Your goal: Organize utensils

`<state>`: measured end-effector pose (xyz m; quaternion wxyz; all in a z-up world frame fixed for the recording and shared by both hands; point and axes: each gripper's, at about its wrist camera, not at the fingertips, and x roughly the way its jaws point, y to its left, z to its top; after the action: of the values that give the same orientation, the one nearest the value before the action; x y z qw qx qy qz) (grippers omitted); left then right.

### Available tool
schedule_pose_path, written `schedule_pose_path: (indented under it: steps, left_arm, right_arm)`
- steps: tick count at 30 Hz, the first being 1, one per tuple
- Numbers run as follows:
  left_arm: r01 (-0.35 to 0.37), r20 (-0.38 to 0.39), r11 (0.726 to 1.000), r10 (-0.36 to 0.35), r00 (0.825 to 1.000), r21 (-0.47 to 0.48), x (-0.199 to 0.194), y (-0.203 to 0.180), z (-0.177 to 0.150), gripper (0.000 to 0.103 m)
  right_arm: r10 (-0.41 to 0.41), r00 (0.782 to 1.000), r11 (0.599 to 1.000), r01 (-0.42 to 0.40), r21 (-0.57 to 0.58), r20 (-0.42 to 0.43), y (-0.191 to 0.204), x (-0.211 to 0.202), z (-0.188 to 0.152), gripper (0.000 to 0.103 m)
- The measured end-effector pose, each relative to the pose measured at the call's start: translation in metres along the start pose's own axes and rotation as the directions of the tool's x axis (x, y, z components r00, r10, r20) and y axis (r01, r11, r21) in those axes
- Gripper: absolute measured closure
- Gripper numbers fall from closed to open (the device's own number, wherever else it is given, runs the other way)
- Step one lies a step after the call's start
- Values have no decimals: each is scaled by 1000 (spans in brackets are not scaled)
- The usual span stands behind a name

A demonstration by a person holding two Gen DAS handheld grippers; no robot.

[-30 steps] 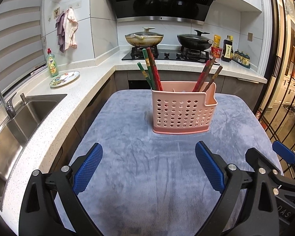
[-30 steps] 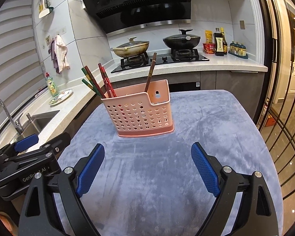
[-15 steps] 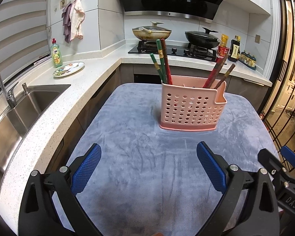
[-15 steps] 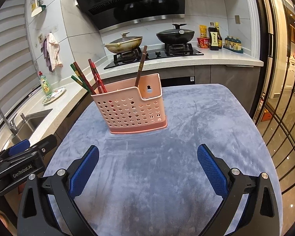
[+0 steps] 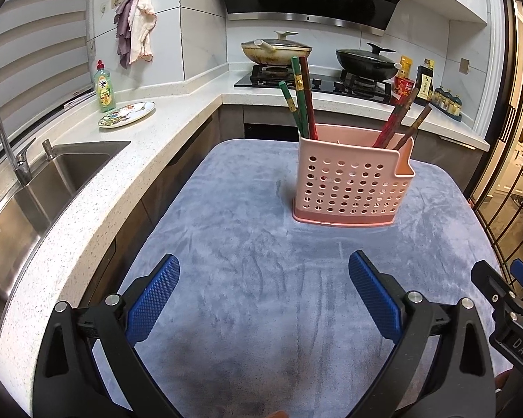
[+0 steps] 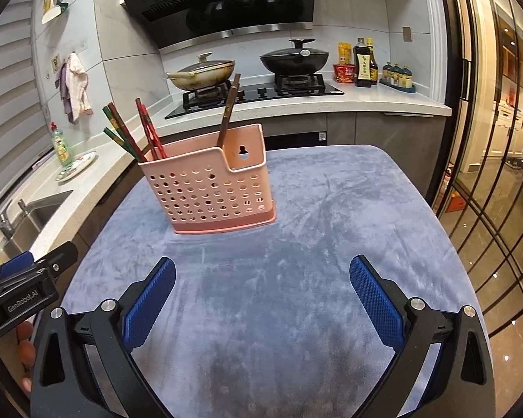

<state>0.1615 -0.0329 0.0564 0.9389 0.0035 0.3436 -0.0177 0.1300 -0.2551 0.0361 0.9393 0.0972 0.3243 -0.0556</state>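
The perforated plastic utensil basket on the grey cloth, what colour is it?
The perforated plastic utensil basket is pale pink with a darker pink base, clearest in the left wrist view.

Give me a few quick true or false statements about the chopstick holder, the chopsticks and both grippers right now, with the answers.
1. The pink holder stands upright on the grey cloth. True.
2. The left gripper grips a chopstick. False: open, empty.
3. Green chopsticks lean at the holder's left end. True.
4. The right gripper is shut. False: open.
5. Chopsticks lie loose on the cloth. False: all visible ones stand in the holder.
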Motion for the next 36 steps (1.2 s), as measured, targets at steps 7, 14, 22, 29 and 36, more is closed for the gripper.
schedule_pose_path:
  steps: [7,14,22,29,36]
  left_arm:
    - [-4,-7,1000,5,1000,25,4,-6,-5,10]
    - [-15,-11,999,15,1000,32,6,-8,-6,10]
    - [-19,-10,999,20,1000,45,8,-10,-7,10]
    - [-39,-5,998,39,999,53,9,-11,-7,10]
    - [-46,-2,997,46,999,60,8,-12,-9,10]
  right_arm:
    - [-12,1000,1000,12,2,-6,1,2,-1,6]
    - [-31,999,1000,31,-4,-9,3,3,-2,6]
    - [-28,1000,1000,28,-15,-14,7,6,-2,6]
    - [-43,999,999,42,-9,-16,5,7,-1,6]
    - [-69,997,998,68,-11,-25,4,11,-3,6]
